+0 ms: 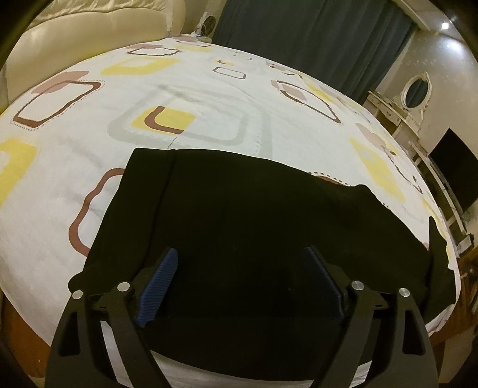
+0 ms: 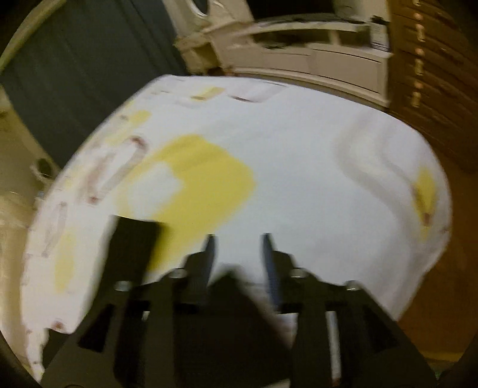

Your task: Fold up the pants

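Note:
Black pants (image 1: 239,215) lie folded flat on the patterned bed sheet (image 1: 209,89), near the bed's front edge. My left gripper (image 1: 240,256) is open, its blue-padded fingers (image 1: 158,283) spread wide just above the pants' near part. In the blurred right wrist view, my right gripper (image 2: 239,241) is open with a narrower gap and holds nothing, above bare sheet (image 2: 298,167). A black strip of the pants (image 2: 131,244) shows to its left, and more black cloth (image 2: 227,298) lies under its base.
A cream padded headboard (image 1: 89,27) stands at the far left. Dark curtains (image 1: 313,35) hang behind the bed. A white dresser with an oval mirror (image 1: 415,89) and a dark screen (image 1: 457,173) stand to the right. Wooden furniture (image 2: 433,74) borders the bed's right side.

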`<move>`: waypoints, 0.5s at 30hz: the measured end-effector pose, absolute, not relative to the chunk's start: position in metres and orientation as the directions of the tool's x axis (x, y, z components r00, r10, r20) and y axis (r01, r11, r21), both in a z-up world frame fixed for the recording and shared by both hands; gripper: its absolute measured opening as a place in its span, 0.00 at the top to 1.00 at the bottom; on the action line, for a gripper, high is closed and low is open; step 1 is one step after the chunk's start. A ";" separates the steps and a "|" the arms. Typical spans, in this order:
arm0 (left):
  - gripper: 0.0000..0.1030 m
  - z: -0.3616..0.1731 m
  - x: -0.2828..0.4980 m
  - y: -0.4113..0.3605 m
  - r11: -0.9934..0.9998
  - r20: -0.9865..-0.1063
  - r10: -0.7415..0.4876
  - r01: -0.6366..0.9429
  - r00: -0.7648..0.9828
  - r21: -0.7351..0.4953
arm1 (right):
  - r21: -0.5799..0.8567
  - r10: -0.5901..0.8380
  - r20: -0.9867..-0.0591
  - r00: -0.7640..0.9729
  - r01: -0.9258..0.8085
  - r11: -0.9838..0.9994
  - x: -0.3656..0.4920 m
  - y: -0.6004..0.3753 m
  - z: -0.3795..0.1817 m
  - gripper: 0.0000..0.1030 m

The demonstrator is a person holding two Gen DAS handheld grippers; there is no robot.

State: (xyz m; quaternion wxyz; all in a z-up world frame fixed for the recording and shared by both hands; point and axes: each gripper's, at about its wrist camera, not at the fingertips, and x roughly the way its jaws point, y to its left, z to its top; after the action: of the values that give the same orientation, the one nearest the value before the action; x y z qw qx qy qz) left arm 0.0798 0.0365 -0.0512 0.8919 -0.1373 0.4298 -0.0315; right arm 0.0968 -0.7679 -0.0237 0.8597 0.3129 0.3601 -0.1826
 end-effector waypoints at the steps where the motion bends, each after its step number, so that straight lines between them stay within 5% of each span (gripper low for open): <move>1: 0.17 -0.051 0.080 0.036 0.961 -0.758 -0.172 -0.060 0.629 -0.269 | 0.417 -0.062 -0.733 0.678 0.519 0.746 0.106 -0.757 -0.020 0.58; 11: 0.16 -0.055 0.079 0.039 0.957 -0.751 -0.194 -0.048 0.631 -0.287 | 0.291 -0.012 -0.861 0.508 0.513 0.807 0.263 -0.641 -0.051 0.55; 15: 0.16 -0.057 0.080 0.038 0.957 -0.752 -0.194 -0.046 0.630 -0.285 | 0.140 -0.131 -0.907 0.400 0.580 0.802 0.295 -0.624 -0.071 0.43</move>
State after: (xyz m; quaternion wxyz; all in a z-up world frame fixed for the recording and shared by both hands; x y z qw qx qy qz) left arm 0.0796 0.0381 -0.0570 0.8918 -0.1400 0.4281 -0.0416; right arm 0.2950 -0.6238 -0.0709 0.8061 0.2241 0.5014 -0.2206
